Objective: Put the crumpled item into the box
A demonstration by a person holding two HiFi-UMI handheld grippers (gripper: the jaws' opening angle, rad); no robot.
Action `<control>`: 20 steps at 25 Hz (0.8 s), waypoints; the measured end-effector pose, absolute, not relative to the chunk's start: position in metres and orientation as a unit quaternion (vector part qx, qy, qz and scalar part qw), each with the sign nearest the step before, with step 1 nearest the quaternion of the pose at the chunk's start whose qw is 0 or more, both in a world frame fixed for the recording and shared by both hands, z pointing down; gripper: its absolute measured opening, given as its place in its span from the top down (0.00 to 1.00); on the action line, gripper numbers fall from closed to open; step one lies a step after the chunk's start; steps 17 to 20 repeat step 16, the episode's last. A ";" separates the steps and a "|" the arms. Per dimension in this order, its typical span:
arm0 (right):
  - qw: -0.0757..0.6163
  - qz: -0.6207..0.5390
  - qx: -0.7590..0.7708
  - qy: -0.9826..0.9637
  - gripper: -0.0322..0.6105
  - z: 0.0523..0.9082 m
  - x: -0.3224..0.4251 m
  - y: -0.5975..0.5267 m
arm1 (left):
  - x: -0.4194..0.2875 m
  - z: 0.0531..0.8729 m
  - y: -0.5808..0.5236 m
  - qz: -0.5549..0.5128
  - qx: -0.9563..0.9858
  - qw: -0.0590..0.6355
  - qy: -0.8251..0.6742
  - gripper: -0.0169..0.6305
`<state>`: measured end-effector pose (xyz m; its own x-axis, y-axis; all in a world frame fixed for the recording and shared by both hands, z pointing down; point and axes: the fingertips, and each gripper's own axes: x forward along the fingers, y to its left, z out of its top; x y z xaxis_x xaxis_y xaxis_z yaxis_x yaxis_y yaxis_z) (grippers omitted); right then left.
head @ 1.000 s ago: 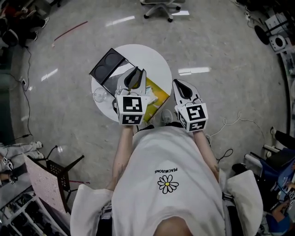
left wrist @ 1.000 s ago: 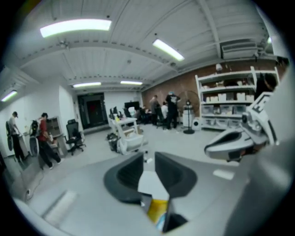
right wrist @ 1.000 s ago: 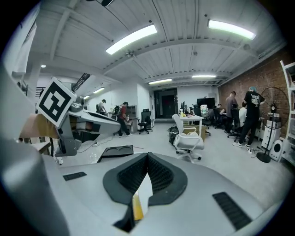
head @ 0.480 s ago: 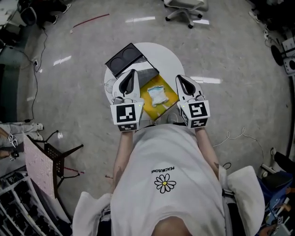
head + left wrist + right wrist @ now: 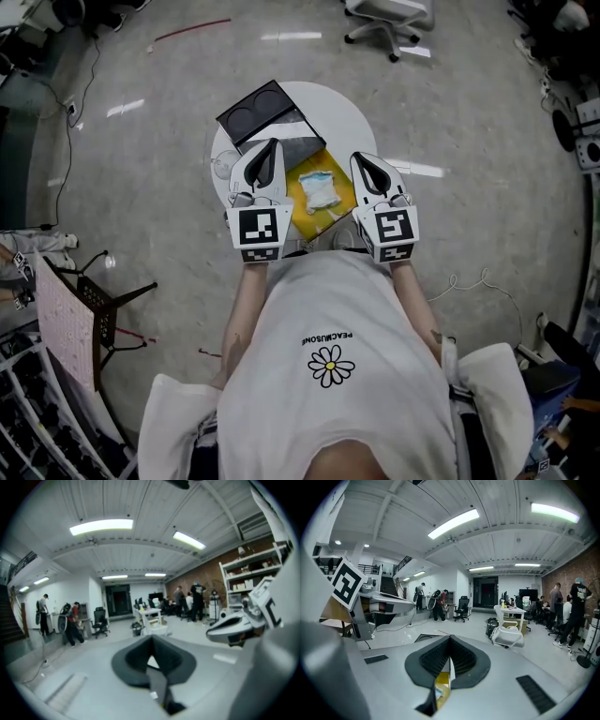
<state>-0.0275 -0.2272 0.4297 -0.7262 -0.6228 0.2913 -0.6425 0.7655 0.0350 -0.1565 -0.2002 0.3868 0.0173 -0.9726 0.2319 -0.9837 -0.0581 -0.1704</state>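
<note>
Polished grey floor surrounds a small round white bench (image 5: 330,114), seen from above, with a workshop hall and distant people in the two gripper views. On the bench, a yellow box (image 5: 307,221) lies between and below the two sets of fingers. The white crumpled item (image 5: 321,190) appears to rest inside it already, about midway between them. Beyond the fingertips lie a black tray (image 5: 254,110) with two round recesses and a grey sheet (image 5: 300,150). Risk, as a judgement: the item looks light and only loosely settled, so it may spring up or slide out over the low wall if the box is nudged. The box also sits toward the bench edge nearest the person, and a careless sweep by either gripper could push it off. The left gripper (image 5: 273,143) is off the box's left side. Its fingers (image 5: 133,662) are pressed fully together with nothing between them. The right gripper (image 5: 357,157) is off the box's right side, its fingers (image 5: 432,660) drawn to a narrow slit and likewise empty. The yellow glimpsed through that slit is the box lying beneath, not something gripped. Neither gripper touches the box or the item.
</note>
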 end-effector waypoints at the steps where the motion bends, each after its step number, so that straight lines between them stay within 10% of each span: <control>1: 0.144 0.033 0.340 -0.929 0.95 0.430 -0.028 -0.227 | -0.157 0.387 -0.200 0.142 0.714 0.020 -0.686 0.97; 20: 0.142 0.033 0.341 -0.929 0.95 0.429 -0.028 -0.219 | -0.164 0.390 -0.192 0.132 0.710 0.030 -0.691 0.97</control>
